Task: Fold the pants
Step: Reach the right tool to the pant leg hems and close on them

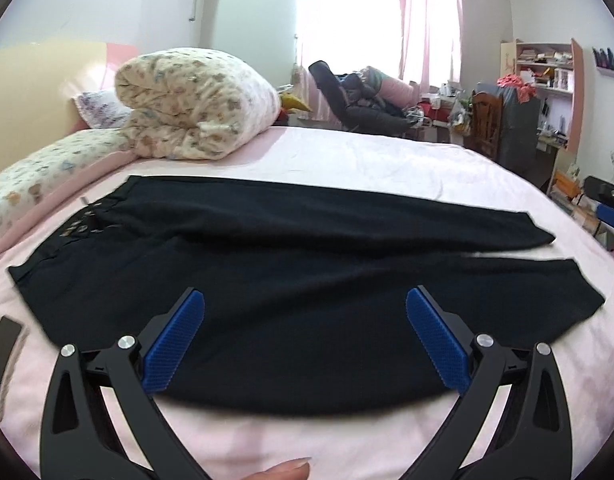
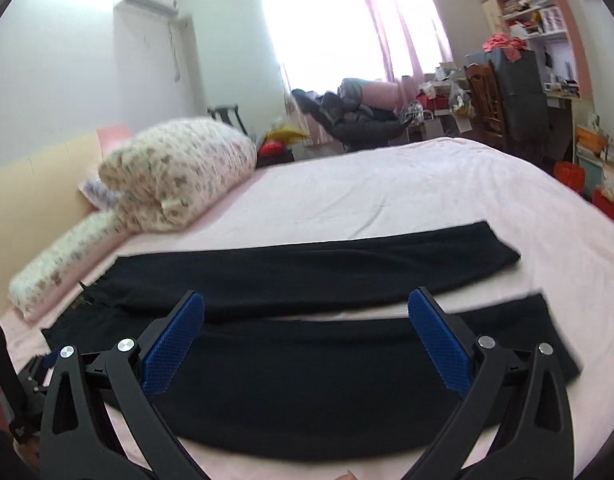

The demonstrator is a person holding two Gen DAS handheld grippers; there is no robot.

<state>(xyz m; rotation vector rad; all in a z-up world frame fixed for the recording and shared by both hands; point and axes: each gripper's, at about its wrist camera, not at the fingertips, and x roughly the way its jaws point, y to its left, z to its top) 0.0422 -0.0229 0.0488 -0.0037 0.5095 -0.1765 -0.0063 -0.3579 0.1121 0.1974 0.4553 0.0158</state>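
While both tools [image 1: 305,300] [image 2: 305,302] gape, only the left view shows the pants' [image 1: 267,272] studded waistband

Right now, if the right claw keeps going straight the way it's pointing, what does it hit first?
Most likely the flat black fabric pants spread on the pink bed sheet: the open right claw points at the nearer leg. Depth is unclear, so its height above the pants is uncertain.

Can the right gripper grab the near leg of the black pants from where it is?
Probably yes. The right gripper is open and the near leg of the black pants lies flat on the bed right ahead, with nothing between.
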